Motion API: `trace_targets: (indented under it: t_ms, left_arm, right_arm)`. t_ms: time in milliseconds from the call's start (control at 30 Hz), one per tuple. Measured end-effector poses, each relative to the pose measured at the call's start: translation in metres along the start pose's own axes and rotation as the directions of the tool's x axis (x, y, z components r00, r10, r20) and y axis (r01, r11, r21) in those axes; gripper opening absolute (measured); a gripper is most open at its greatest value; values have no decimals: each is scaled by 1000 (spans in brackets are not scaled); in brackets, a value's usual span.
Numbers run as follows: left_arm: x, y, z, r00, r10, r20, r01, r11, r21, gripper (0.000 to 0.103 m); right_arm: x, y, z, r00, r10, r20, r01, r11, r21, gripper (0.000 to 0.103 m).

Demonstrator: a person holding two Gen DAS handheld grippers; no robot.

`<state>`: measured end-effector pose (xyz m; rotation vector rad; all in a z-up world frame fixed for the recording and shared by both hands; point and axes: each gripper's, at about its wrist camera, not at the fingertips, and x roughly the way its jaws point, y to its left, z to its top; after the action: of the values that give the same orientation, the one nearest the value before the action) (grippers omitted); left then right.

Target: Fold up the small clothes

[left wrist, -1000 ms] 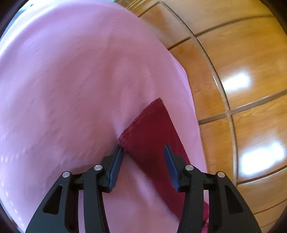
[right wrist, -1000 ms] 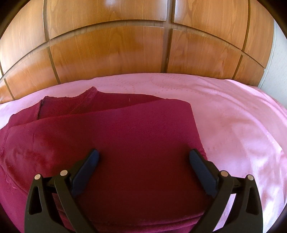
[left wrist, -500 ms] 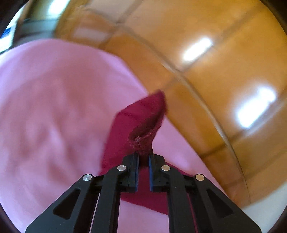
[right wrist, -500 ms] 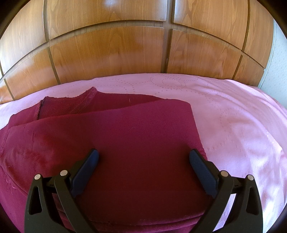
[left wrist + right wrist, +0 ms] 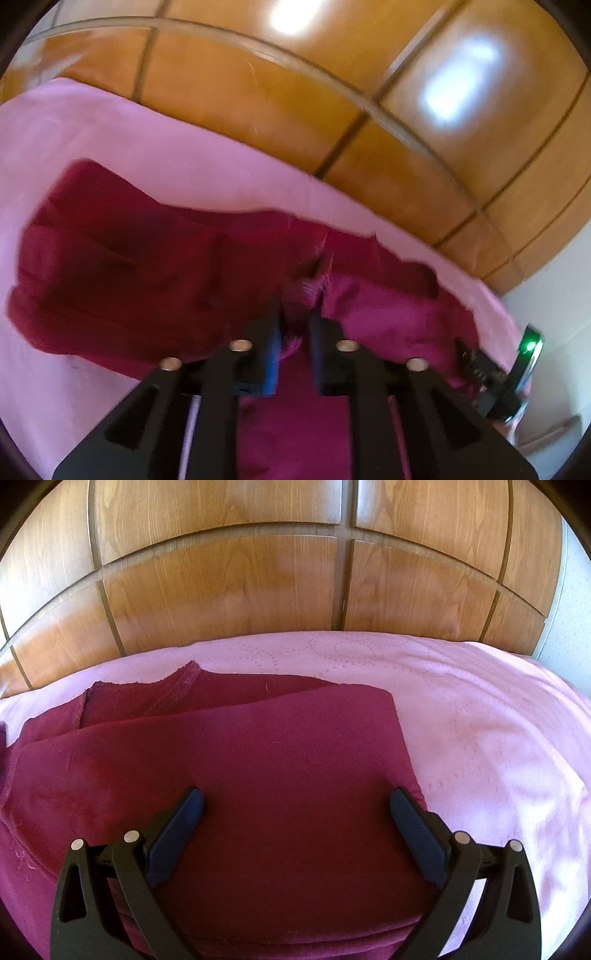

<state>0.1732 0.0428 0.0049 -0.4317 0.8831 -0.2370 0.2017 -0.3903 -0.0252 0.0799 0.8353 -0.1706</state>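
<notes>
A: Nearest in the left wrist view, the left gripper (image 5: 295, 317) has just been opening. Half a second ago its jaws were pressed together on a raised corner of the dark red knit garment (image 5: 147, 266). Now they stand a little apart, with a bunched bit of that cloth between them; blur hides whether the pads press on it.

B: So the corner has been carried over?

A: It looks so. A second ago that view showed only a narrow strip of garment at the edge of the pink quilted bedspread (image 5: 110, 140). Now the garment lies spread across the middle, so one fold seems laid and is being let go.

B: And the right gripper (image 5: 295, 812)?

A: Its jaws are spread wide and hold nothing. It hovers over the near part of the folded garment and has not shifted.

B: What of the edges?

A: In the right wrist view the top layer's right edge runs straight, and a scalloped hem shows at the far left. Open bedspread lies to the right and beyond. Farther still is the glossy wooden panelled headboard (image 5: 258, 583), which closes off the far side.
</notes>
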Motion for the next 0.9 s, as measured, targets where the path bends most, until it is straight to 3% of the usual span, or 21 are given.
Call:
trace_targets:
  t_ms: [33,67,267,367,433,467,533,600,633,700,767,800,900]
  left_arm:
    - [1,-2,-1,1000,14,-2,-14,1000,11,49]
    - [0,1,-1,1000,20,7,-21,1000,12,55]
    - [-39,9,-12,996,34,85,-36,999,22,56]
    - [-55,29,-21,986,120,118,-120,993,-15,56]
    - [-55,42,-28,981,163,102,-159,986,-49,56]
    - [-54,46,-31,980,174,93,-169,984,-60,56]
    - [-52,58,-39,976,206,69,-200,976,-90,56]
    - [-53,66,-45,976,210,52,-204,973,-111,56]
    - [-54,69,-48,976,213,49,-206,971,-119,56]
    - [-57,72,-52,974,220,51,-212,970,-123,56]
    - [-59,73,-55,974,220,58,-211,970,-123,56]
    - [-59,74,-57,974,220,61,-211,970,-123,56]
    - [-61,78,-60,974,215,69,-205,970,-132,56]
  right_arm:
    - [-1,-1,-1,1000,0,0,0,1000,1,101]
    - [-1,-1,-1,1000,0,1,0,1000,1,101]
    - [-2,-3,5,1000,18,-10,-17,1000,14,99]
    - [-19,4,11,1000,11,19,-11,1000,20,88]
    - [-37,19,17,995,88,57,-89,996,31,85]
    - [-50,35,21,983,171,73,-173,985,23,80]
    - [-61,64,25,939,342,46,-342,940,4,74]
    - [-67,107,25,849,527,-32,-528,849,-8,64]
    - [-67,133,23,793,603,-84,-606,795,-13,61]
    - [-65,170,19,723,673,-155,-682,731,-6,50]
    - [-57,203,15,673,708,-214,-722,692,18,48]
    - [-52,217,13,663,711,-234,-727,686,23,48]
    - [-31,243,8,665,686,-295,-705,707,54,44]
